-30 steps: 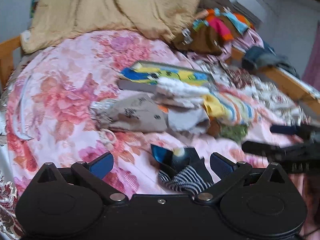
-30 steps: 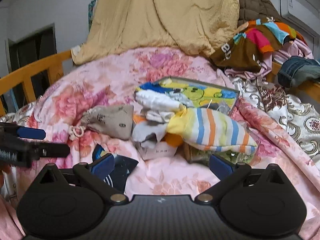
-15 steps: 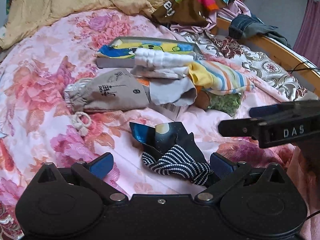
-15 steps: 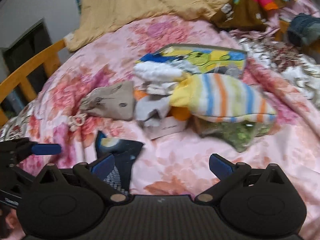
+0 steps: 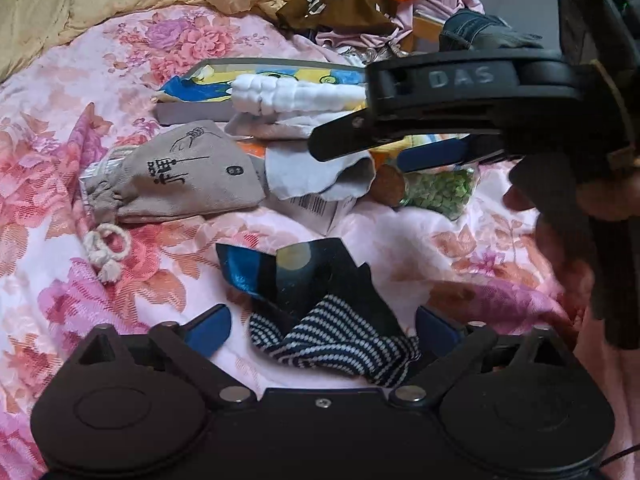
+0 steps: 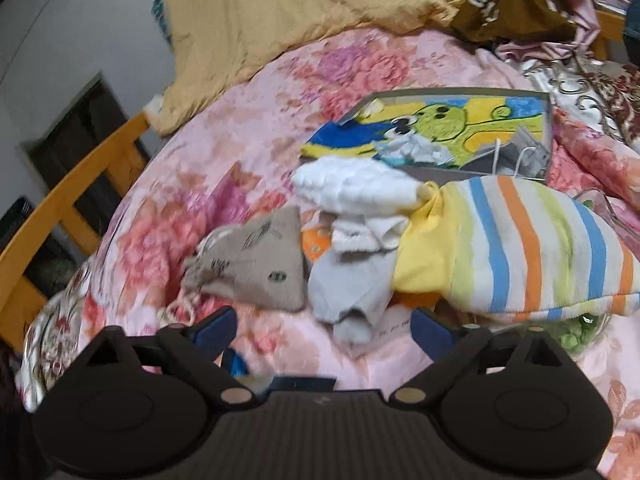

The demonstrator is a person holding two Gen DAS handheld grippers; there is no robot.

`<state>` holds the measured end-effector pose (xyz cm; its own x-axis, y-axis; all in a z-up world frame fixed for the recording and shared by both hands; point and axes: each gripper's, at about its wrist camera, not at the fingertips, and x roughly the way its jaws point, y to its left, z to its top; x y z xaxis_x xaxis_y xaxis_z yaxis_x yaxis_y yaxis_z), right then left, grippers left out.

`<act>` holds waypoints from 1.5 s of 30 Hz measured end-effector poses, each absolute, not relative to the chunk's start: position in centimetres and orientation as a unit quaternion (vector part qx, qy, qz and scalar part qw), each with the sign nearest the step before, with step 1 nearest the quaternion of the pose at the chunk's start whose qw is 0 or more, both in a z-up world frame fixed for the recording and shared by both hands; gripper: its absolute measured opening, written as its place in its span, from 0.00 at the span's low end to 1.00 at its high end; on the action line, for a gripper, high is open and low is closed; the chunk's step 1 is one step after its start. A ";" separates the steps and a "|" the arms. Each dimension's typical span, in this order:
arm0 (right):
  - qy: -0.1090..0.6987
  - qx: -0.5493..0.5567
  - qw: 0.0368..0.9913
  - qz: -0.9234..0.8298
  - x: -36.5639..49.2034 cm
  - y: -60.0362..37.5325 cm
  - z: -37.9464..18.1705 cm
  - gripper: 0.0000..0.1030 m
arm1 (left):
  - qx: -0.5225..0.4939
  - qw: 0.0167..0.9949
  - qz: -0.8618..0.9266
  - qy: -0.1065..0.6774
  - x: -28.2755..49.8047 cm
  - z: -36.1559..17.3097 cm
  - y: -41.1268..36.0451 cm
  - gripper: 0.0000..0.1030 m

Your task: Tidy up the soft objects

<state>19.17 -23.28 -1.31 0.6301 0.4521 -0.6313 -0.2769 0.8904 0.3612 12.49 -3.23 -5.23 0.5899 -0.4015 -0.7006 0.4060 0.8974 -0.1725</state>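
Both tongs [image 5: 323, 330] nearer, narrowing now

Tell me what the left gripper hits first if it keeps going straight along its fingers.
Most likely the dark striped sock, which already lies between the closing jaws of the left gripper, untouched by the pads. Depth is hard to judge.
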 end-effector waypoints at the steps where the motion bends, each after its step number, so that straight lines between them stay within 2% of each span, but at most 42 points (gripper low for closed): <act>1: 0.376 0.120 0.897 0.199 19.3 -23.4 -1.4 0.90 | -0.006 0.890 -0.231 0.393 12.6 -5.2 -3.2 0.91; 6: 0.365 0.148 0.900 0.188 19.9 -24.1 -1.9 0.82 | -0.046 0.878 -0.242 0.411 13.3 -5.9 -2.7 0.84; 10: 0.375 0.163 0.894 0.181 20.7 -24.2 -2.6 0.75 | -0.066 0.870 -0.243 0.425 13.6 -6.3 -2.5 0.72; 12: 0.382 0.166 0.891 0.180 21.0 -24.0 -3.0 0.68 | -0.076 0.867 -0.243 0.428 13.7 -6.4 -2.4 0.63; 14: 0.385 0.167 0.890 0.178 21.1 -23.9 -3.3 0.56 | -0.076 0.867 -0.239 0.430 13.9 -6.6 -2.4 0.46; 15: 0.385 0.167 0.891 0.176 21.1 -23.8 -3.4 0.53 | -0.075 0.868 -0.235 0.431 14.0 -6.6 -2.3 0.43; 17: 0.385 0.166 0.891 0.171 21.2 -23.8 -3.5 0.39 | -0.081 0.866 -0.230 0.436 14.2 -6.8 -2.0 0.35; 19: 0.388 0.167 0.891 0.167 21.3 -23.9 -3.6 0.30 | -0.095 0.863 -0.225 0.442 14.5 -6.9 -1.6 0.26; 22: 0.385 0.163 0.894 0.162 21.2 -23.9 -3.6 0.21 | -0.114 0.860 -0.219 0.447 14.9 -7.1 -1.2 0.12; 25: 0.384 0.156 0.895 0.163 21.1 -23.7 -3.5 0.12 | -0.115 0.864 -0.214 0.442 14.8 -7.0 -1.1 0.03; 26: 0.384 0.154 0.895 0.165 21.1 -23.6 -3.5 0.08 | -0.116 0.865 -0.215 0.438 14.7 -6.9 -1.0 0.03; 29: 0.378 0.145 0.897 0.176 20.8 -23.4 -3.4 0.04 | -0.115 0.872 -0.218 0.423 14.5 -6.5 -1.0 0.02; 41: 0.331 0.141 0.905 0.228 19.3 -23.3 -1.8 0.00 | -0.148 0.910 -0.183 0.341 13.5 -3.9 0.8 0.02; 45: 0.305 0.114 0.915 0.237 18.4 -22.7 -0.9 0.00 | -0.162 0.913 -0.163 0.336 13.5 -3.5 1.5 0.02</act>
